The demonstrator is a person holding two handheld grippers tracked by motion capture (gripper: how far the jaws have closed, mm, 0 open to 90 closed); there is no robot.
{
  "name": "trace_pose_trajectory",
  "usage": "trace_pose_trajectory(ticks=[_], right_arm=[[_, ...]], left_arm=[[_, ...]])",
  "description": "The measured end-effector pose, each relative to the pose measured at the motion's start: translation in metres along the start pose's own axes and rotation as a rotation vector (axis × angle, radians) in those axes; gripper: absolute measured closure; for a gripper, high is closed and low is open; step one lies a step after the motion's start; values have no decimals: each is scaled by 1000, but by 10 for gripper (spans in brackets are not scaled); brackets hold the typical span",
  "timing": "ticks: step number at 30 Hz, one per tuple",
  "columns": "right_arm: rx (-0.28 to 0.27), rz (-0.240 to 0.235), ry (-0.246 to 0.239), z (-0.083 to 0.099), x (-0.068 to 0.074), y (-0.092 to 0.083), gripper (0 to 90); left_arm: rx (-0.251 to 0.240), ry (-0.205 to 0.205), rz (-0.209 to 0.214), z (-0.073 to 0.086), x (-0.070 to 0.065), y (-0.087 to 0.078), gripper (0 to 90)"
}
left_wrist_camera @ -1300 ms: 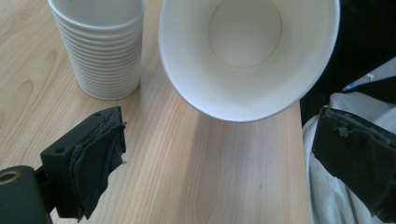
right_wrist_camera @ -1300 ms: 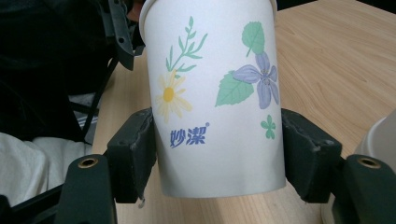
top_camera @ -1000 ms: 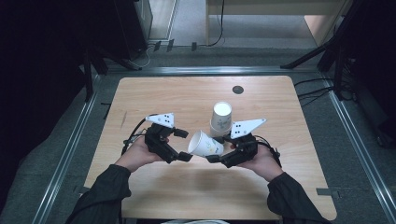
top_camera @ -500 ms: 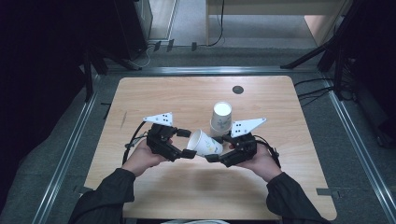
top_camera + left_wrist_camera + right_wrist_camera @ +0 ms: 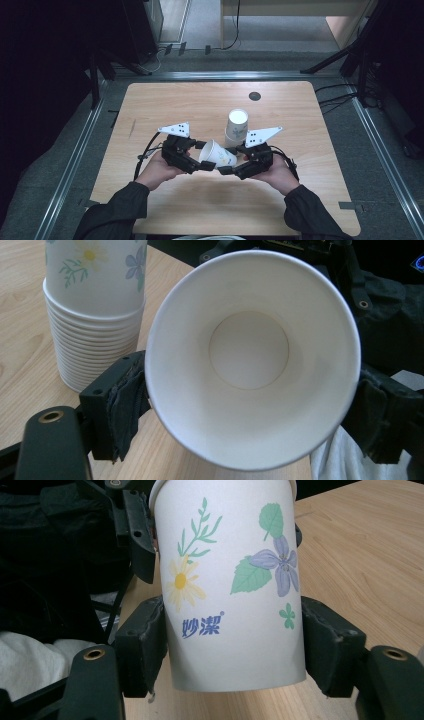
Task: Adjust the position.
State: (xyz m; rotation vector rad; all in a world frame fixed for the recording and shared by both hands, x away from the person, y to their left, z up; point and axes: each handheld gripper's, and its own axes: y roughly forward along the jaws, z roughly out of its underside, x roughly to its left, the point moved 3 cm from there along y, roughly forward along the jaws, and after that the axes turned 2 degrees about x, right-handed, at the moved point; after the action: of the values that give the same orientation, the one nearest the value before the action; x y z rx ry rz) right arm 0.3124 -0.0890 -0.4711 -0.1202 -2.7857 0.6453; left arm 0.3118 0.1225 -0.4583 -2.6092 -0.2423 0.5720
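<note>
A white paper cup (image 5: 218,154) printed with flowers lies on its side in the air between my two grippers, above the wooden table (image 5: 175,105). My right gripper (image 5: 230,161) is shut on its lower body; in the right gripper view both pads squeeze the cup (image 5: 230,580) by its gripper (image 5: 232,650). My left gripper (image 5: 204,155) has just been closing its jaws on the rim. In the left gripper view its pads (image 5: 125,405) touch both sides of the open mouth (image 5: 250,350), so the left gripper (image 5: 250,415) grips the cup.
A stack of upside-down paper cups (image 5: 236,127) stands on the table just behind the grippers, also close by as the stack (image 5: 95,315). A dark round plug (image 5: 254,96) sits near the far edge. Metal floor rails (image 5: 75,160) run along both sides.
The left gripper has shifted slightly right toward the cup and its jaws have closed in on the rim. The right gripper and the cup have stayed put.
</note>
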Motion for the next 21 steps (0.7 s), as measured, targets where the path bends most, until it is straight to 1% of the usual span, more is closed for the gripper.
trace_pose_trajectory(ticks=[1, 2, 3, 5, 7, 12, 17, 21], right_arm=[[0, 0, -4, 0, 0, 1, 332], [0, 0, -4, 0, 0, 1, 332], [4, -4, -2, 0, 1, 2, 333], [3, -4, 0, 0, 1, 2, 333], [0, 2, -4, 0, 0, 2, 334], [1, -1, 0, 0, 0, 2, 334], [2, -5, 5, 0, 0, 1, 330], [-1, -9, 6, 0, 0, 2, 323]], left_arm=[[2, 6, -1, 0, 0, 1, 160], [2, 6, -1, 0, 0, 1, 183], [6, 24, -15, 1, -1, 1, 200], [4, 19, -10, 0, -1, 0, 201], [2, 20, -14, 0, -1, 0, 206], [0, 24, -16, 0, -1, 0, 216], [-2, 20, -6, 0, -1, 0, 220], [0, 28, -12, -1, -2, -1, 221]])
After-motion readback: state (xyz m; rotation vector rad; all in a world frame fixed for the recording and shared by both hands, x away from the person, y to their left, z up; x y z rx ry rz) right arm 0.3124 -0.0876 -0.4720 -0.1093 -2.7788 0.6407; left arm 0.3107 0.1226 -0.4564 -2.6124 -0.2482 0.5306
